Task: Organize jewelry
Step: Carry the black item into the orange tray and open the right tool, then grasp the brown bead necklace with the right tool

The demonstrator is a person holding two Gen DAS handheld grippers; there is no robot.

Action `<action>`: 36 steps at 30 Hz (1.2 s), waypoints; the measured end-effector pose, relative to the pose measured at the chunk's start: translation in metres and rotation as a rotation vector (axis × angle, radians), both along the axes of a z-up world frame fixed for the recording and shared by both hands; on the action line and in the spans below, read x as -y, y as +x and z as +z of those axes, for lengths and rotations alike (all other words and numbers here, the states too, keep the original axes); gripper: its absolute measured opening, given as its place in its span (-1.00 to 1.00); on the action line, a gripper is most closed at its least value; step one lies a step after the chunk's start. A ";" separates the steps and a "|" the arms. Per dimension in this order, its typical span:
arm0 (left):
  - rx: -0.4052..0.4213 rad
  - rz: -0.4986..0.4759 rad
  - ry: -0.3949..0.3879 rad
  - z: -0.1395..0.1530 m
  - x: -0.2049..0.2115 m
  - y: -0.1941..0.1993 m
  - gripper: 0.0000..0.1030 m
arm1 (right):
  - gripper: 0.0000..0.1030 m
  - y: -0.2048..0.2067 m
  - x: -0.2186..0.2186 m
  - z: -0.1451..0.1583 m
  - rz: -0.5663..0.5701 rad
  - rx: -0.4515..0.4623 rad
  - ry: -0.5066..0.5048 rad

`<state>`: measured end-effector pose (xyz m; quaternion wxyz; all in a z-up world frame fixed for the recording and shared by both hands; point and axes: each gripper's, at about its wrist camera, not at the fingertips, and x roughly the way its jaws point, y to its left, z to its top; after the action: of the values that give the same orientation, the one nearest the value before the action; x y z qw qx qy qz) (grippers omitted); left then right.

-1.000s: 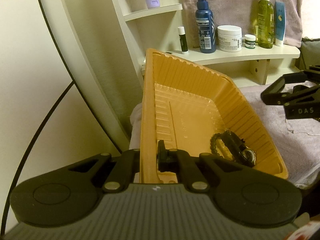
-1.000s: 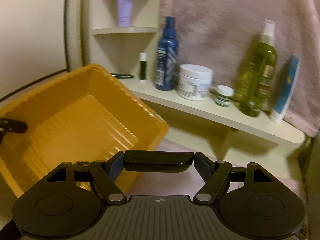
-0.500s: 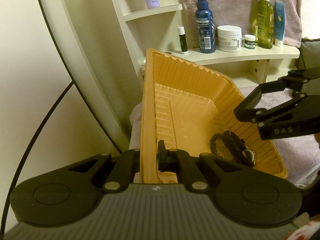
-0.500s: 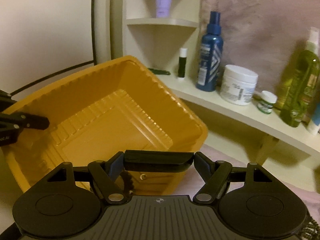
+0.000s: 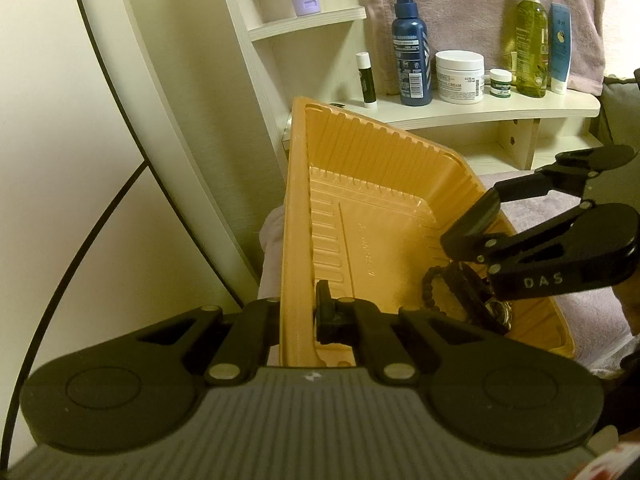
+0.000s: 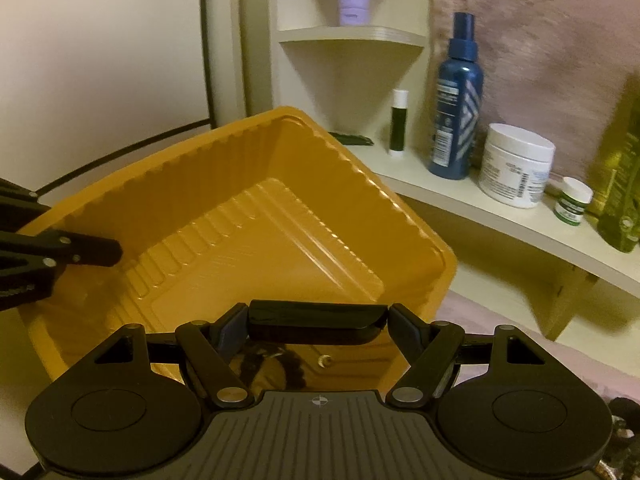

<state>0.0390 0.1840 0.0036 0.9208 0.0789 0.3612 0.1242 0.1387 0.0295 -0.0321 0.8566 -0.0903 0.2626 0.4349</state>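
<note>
A yellow plastic tray (image 5: 360, 168) is tilted up on its side edge; it also shows in the right wrist view (image 6: 224, 200). My left gripper (image 5: 298, 312) is shut on the tray's near rim. Dark beaded jewelry and a watch (image 5: 460, 292) lie in the tray's low corner. My right gripper (image 5: 460, 244) reaches over the tray's right rim, just above the jewelry; in its own view (image 6: 318, 322) its fingers are together. I cannot tell whether it holds anything small.
A cream shelf (image 5: 480, 108) behind the tray carries a blue spray bottle (image 5: 412, 44), white jar (image 5: 460, 76), green bottle (image 5: 530, 40) and lip balm (image 5: 366, 76). A mauve towel (image 5: 580, 208) covers the surface. A curved white frame (image 5: 160, 100) stands left.
My right gripper has moved left, from beside the tray to over its right rim and above the jewelry. The left gripper and tray have stayed still.
</note>
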 end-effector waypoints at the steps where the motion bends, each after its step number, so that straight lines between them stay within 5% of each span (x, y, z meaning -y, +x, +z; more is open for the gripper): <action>1: 0.000 0.000 0.000 0.000 0.000 0.000 -0.93 | 0.46 -0.001 -0.001 0.000 0.003 0.000 0.002; 15: 0.003 -0.003 -0.001 0.001 0.000 0.000 -0.92 | 0.52 -0.009 0.009 0.006 -0.025 0.003 0.036; 36: 0.008 -0.004 0.003 0.002 0.001 0.000 -0.92 | 0.50 -0.016 0.185 -0.025 -0.554 -0.050 -0.062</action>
<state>0.0386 0.1832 0.0056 0.9223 0.0804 0.3573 0.1230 0.1224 -0.1556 -0.0576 0.9330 -0.0305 0.3113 0.1782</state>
